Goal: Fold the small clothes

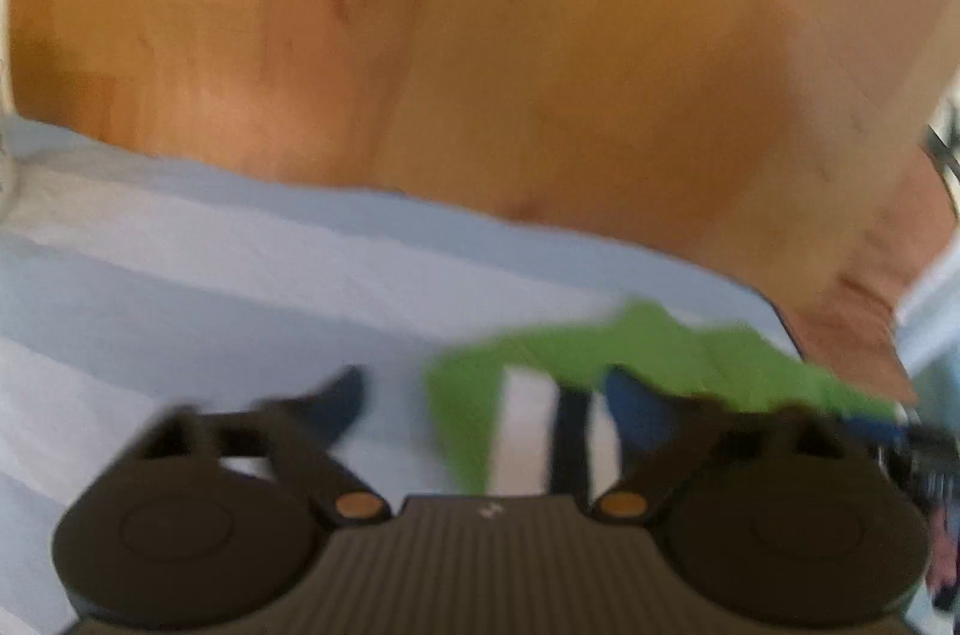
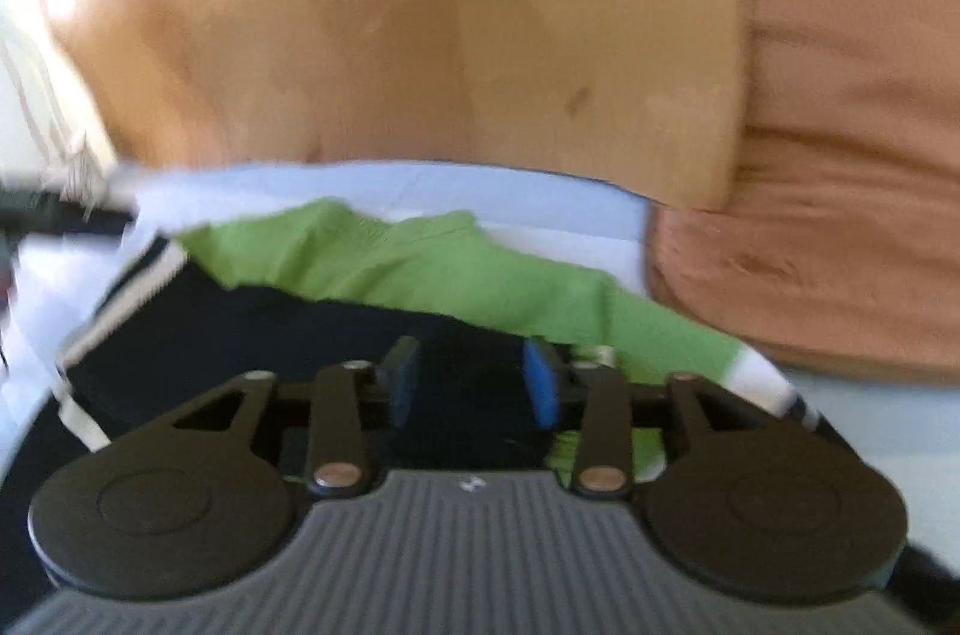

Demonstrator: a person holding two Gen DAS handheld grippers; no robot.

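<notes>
Heavy motion blur in both views, soft daylight, fisheye-bent edges, dark corner vignetting, overexposed left edge

Each camera sits just behind its own claw and looks forward and down, very close over a pale blue striped cloth on a wooden tabletop. Both pictures are blurred. The two views share the green garment, the cloth's far edge, the tabletop beyond, and a brown cushion.
</notes>
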